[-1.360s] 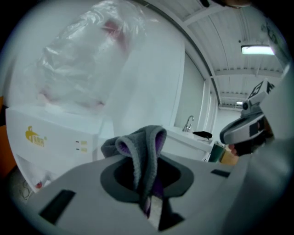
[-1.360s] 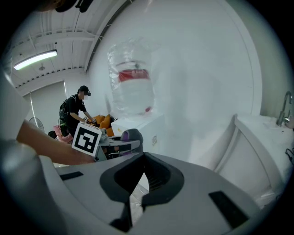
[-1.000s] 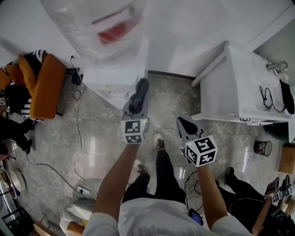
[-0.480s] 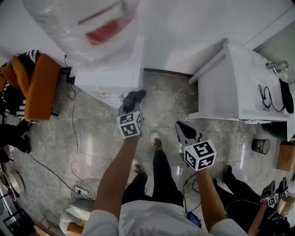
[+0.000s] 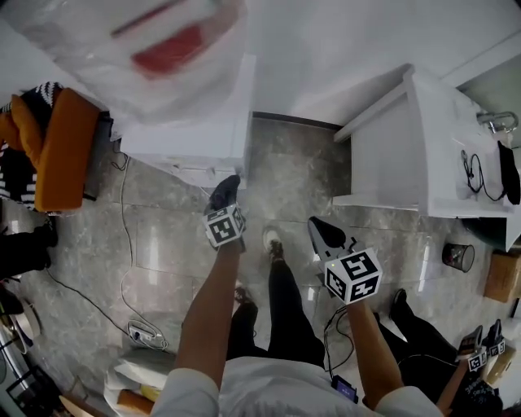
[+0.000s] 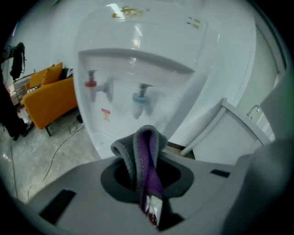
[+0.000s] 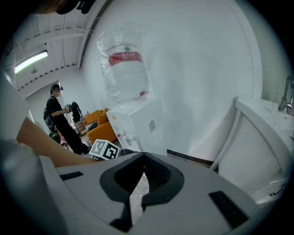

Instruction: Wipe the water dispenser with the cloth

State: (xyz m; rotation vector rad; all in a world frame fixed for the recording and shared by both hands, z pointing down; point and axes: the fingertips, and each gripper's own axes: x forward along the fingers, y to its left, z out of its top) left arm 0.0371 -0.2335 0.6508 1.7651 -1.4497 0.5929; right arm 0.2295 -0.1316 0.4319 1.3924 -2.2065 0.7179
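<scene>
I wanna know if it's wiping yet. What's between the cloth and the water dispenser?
Nothing. The left gripper view shows an open gap between the cloth and the water dispenser; the head view shows floor below.

No print can be read. The water dispenser [image 6: 138, 41] carries a small red-and-white sticker [image 6: 105, 113] below its red tap [image 6: 91, 84] and yellowish marks [image 6: 125, 11] near its top edge. The bottle [image 7: 124, 78] has a red band [image 7: 126, 58]. All are too blurred to make out.

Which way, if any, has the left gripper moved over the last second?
Yes. The left gripper, shut on the cloth, has pulled back toward the person: its claw now sits below the front edge of the water dispenser instead of overlapping its corner.
</scene>
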